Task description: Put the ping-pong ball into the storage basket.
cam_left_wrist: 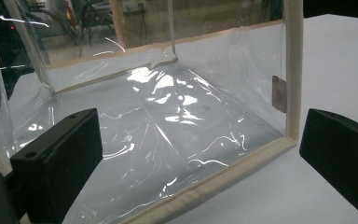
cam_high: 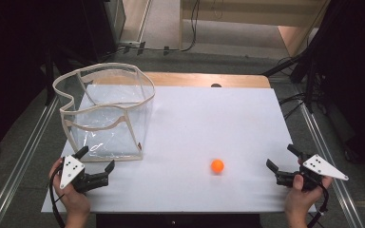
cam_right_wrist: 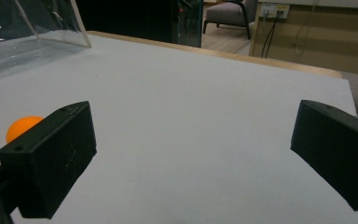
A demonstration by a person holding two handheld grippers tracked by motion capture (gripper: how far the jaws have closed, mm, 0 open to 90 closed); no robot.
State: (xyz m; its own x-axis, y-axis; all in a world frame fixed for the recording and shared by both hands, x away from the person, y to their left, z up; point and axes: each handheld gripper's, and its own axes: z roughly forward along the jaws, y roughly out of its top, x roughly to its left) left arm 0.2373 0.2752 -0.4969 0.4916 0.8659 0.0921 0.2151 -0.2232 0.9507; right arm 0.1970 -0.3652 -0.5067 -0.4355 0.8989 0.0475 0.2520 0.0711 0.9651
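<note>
at lower left, the left hand-held gripper [cam_high: 97, 160] gapes wide beside a clear, cream-edged plastic bag [cam_high: 105, 111]. lower right, the right hand-held gripper [cam_high: 282, 158] is wide too; its jaw half-hides the smooth orange ball [cam_high: 217, 166] on the white counter [cam_high: 195, 123].

The right gripper's finger [cam_right_wrist: 51, 154] hides half the orange ball [cam_right_wrist: 21, 127].

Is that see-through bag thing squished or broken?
Not broken, but the clear plastic bag with cream fabric trim looks saggy: its top rim bends wavy and its walls are crinkled. The small orange ball lies outside it on the white table.
</note>
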